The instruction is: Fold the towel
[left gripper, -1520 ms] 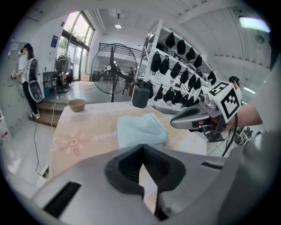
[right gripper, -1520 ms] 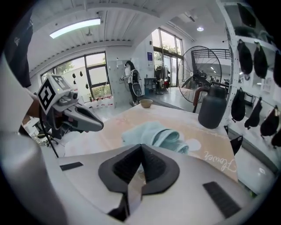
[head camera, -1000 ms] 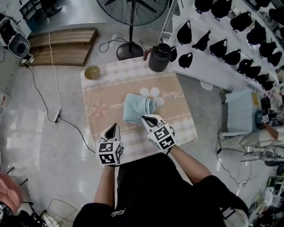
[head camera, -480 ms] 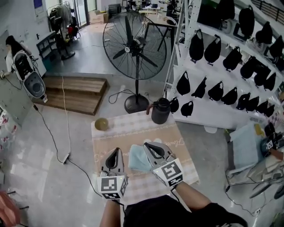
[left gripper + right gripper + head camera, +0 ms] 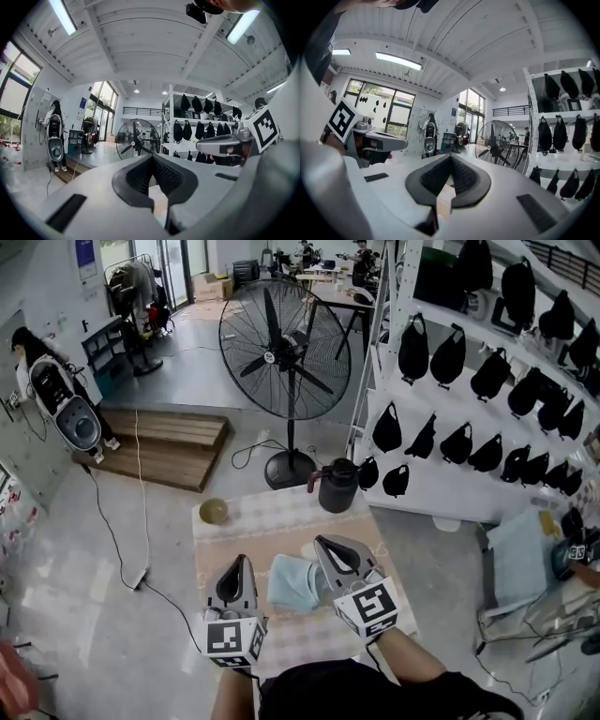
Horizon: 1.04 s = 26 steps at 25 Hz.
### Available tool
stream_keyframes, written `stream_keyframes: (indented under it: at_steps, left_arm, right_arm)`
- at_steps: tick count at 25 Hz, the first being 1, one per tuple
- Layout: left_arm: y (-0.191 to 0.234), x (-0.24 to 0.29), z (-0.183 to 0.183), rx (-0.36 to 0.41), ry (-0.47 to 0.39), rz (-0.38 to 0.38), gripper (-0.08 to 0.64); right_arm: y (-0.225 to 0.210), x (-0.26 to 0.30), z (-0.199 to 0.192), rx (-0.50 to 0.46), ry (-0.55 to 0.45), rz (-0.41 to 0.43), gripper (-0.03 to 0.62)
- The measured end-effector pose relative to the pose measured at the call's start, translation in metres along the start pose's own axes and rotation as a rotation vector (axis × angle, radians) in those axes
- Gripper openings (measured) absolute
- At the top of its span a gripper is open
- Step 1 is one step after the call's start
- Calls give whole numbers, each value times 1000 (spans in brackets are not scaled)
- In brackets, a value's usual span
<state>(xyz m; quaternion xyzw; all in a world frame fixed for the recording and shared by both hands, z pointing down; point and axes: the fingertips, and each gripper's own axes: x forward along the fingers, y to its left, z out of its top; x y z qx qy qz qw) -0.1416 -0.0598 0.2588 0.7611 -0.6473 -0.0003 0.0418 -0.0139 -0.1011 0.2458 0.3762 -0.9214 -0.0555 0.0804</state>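
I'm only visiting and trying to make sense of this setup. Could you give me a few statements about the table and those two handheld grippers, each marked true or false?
1. The towel lies folded on the table. True.
2. The left gripper holds a corner of the towel. False: its jaws are shut on nothing.
3. A dark jug stands at the table's far edge. True.
4. The small bowl sits on top of the towel. False: it stands apart, at the table's far left corner.
5. The right gripper has its jaws wide open. False: they are shut and empty.
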Motion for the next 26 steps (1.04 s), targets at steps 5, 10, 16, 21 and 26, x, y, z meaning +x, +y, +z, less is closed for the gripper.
stream_keyframes:
  at_steps: [5,10,16,21,26]
  left_arm:
    - [-17,1,11,12,-29,-18,5]
    - [-27,-3,17,28,-30,-25,5]
    - [-27,-5,10,15,-18,-11,5]
    - [-28,-13,10,22,-13,0,5]
    - [-23,-15,9,27,-9,6,5]
  right_arm:
    - [-9,-10,1,7,-15,-17,0]
    - [-15,-20,-2,15,-10,-30,0]
    - [-18,-24,-8,24,-11,-31,0]
    - [-10,-27,-9,32,-3,-10,0]
    - [-8,-23,-8,41,-22,-7,0]
